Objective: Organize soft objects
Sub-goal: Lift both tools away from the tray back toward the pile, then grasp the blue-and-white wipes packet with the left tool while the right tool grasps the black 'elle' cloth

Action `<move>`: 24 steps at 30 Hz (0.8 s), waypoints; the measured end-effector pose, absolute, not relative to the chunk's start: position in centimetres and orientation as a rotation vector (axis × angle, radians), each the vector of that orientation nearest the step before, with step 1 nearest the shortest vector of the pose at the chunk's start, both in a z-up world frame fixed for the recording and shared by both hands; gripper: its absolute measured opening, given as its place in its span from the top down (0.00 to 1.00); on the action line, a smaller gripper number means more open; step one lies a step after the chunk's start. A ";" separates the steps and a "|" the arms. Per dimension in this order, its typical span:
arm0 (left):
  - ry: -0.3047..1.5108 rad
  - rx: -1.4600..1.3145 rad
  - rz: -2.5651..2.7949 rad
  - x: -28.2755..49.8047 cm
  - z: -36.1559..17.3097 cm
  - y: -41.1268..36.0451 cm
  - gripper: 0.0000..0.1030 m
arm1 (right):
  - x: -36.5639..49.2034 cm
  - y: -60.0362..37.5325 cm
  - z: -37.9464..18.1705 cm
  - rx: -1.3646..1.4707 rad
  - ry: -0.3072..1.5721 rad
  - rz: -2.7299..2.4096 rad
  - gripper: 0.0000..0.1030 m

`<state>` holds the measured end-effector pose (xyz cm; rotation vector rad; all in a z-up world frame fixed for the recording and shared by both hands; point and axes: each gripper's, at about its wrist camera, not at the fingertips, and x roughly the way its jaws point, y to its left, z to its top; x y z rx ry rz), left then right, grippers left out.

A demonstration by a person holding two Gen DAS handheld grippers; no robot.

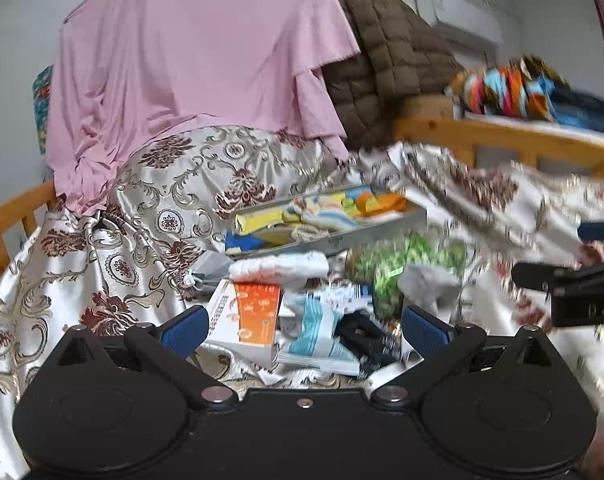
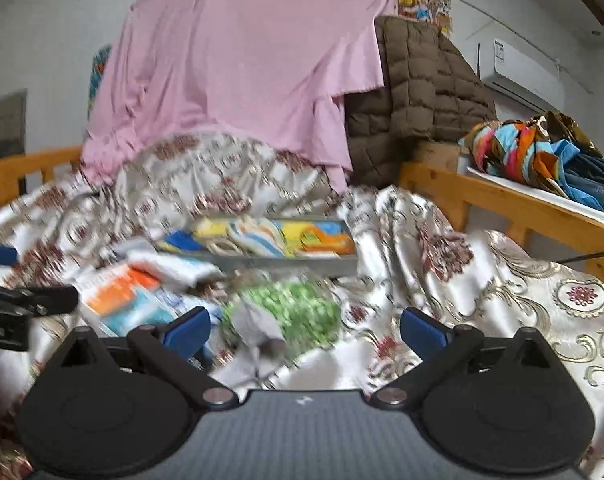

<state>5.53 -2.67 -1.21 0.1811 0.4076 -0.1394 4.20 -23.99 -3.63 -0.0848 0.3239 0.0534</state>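
A grey tray point(image 1: 333, 236) holding several folded colourful cloths point(image 1: 321, 208) lies on the patterned bedspread point(image 1: 150, 208); it also shows in the right wrist view point(image 2: 286, 264). In front of it lie a white rolled cloth point(image 1: 280, 266), a green patterned cloth point(image 1: 405, 264) with a grey cloth point(image 1: 429, 284) on it, an orange-and-white box point(image 1: 250, 316) and blue-white packets point(image 1: 321, 332). My left gripper point(image 1: 303, 328) is open and empty over the box and packets. My right gripper point(image 2: 303, 328) is open and empty just above the green cloth point(image 2: 294, 312) and grey cloth point(image 2: 258, 324).
A pink sheet point(image 1: 198, 64) and brown quilted jacket point(image 1: 385, 52) hang at the back. A wooden bed rail point(image 2: 501, 200) runs on the right, with striped and blue clothes point(image 2: 533, 152) on a ledge. The right gripper shows at the left view's right edge point(image 1: 581, 284).
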 end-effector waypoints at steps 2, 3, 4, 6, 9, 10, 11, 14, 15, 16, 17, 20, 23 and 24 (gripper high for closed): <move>0.427 0.214 -0.151 5.7 -1.5 -3.0 0.01 | 4.5 -24.1 -4.0 -0.080 0.351 0.064 0.00; 0.435 0.225 -0.157 5.8 -1.6 -3.1 0.01 | 4.6 -24.1 -4.1 -0.078 0.360 0.069 0.00; 0.440 0.234 -0.163 5.9 -1.7 -3.2 0.01 | 4.6 -24.0 -4.1 -0.077 0.365 0.073 0.00; 0.443 0.256 -0.174 6.0 -1.9 -3.4 0.01 | 4.8 -24.0 -4.2 -0.078 0.370 0.081 0.00; 0.441 0.325 -0.188 6.4 -2.3 -4.1 0.01 | 5.1 -23.8 -4.5 -0.088 0.402 0.096 0.00; 0.445 0.352 -0.196 6.5 -2.6 -4.3 0.01 | 5.4 -23.8 -4.5 -0.092 0.417 0.096 0.00; 0.450 0.373 -0.202 6.6 -2.8 -4.5 0.01 | 5.5 -23.7 -4.7 -0.095 0.429 0.095 0.00; 0.460 0.420 -0.228 7.0 -3.3 -4.9 0.01 | 6.0 -23.8 -4.9 -0.090 0.451 0.102 0.00; 0.458 0.433 -0.231 7.1 -3.3 -5.1 0.01 | 6.1 -23.8 -5.0 -0.088 0.457 0.105 0.00; 0.454 0.448 -0.234 7.3 -3.4 -5.2 0.01 | 6.2 -23.9 -5.1 -0.085 0.463 0.109 0.00; 0.454 0.458 -0.242 7.5 -3.5 -5.2 0.01 | 6.4 -23.9 -5.2 -0.080 0.471 0.116 0.00; 0.467 0.503 -0.295 8.2 -3.6 -5.2 0.01 | 7.0 -24.2 -5.5 -0.059 0.501 0.142 0.00; 0.473 0.531 -0.325 9.3 -3.8 -5.0 0.01 | 7.5 -24.4 -5.7 -0.036 0.528 0.159 0.00; 0.478 0.537 -0.332 9.7 -3.9 -4.9 0.01 | 7.6 -24.5 -5.8 -0.032 0.533 0.163 0.00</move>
